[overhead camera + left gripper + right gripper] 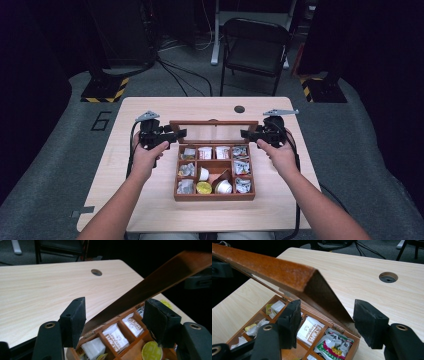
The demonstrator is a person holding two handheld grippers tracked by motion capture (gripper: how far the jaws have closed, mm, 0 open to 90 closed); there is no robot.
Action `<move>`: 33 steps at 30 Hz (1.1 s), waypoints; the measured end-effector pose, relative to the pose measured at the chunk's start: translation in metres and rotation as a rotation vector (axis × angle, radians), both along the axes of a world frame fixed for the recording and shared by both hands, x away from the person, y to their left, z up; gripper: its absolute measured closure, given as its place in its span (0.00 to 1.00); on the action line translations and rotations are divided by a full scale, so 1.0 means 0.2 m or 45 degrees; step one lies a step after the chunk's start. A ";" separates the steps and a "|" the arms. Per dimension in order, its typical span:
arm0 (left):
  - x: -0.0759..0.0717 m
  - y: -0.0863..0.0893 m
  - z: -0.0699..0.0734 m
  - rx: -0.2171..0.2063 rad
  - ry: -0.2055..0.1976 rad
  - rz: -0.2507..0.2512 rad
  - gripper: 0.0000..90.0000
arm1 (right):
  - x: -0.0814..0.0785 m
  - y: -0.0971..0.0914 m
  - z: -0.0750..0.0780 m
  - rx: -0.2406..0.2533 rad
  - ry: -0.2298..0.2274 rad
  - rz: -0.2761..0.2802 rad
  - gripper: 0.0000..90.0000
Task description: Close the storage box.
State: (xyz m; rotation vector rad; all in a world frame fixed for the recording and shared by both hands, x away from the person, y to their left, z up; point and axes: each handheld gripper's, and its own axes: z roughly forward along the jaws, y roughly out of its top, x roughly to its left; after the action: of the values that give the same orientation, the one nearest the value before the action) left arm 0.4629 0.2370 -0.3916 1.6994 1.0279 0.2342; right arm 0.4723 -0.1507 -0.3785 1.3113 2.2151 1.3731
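The lid (214, 123) of the wooden box (214, 196) at mid-table stands half raised. The left gripper (176, 134) and right gripper (248, 134) straddle its 2 ends, jaws apart, not pinching. Next likely calls for swinging it evenly on the hinges.

Reddish-brown wooden compartment box (215, 196) with a smooth, slightly glossy hinged lid (274, 272); pale, matt wood-grain tabletop (37, 290); glossy foil and paper sachets (332, 345).

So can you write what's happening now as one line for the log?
left gripper: open, astride lid's left edge | right gripper: open, astride right edge | lid: raised | wooden box: open, packets inside
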 end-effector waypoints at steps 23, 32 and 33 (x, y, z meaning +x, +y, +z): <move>-0.19 0.02 0.08 0.082 -0.084 -0.038 0.47 | -0.16 -0.06 0.01 0.039 -0.035 0.023 0.50; -0.29 0.03 -0.01 0.094 -0.078 -0.058 0.46 | -0.26 -0.05 -0.02 -0.045 -0.091 0.055 0.49; -0.30 0.03 -0.01 0.096 -0.076 -0.061 0.46 | -0.28 -0.04 -0.03 -0.064 -0.099 0.058 0.49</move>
State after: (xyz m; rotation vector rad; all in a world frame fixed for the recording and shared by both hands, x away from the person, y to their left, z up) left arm 0.4033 0.2426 -0.3941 1.7722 0.9434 0.2943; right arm 0.4167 -0.1594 -0.3844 1.1776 2.2258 1.3507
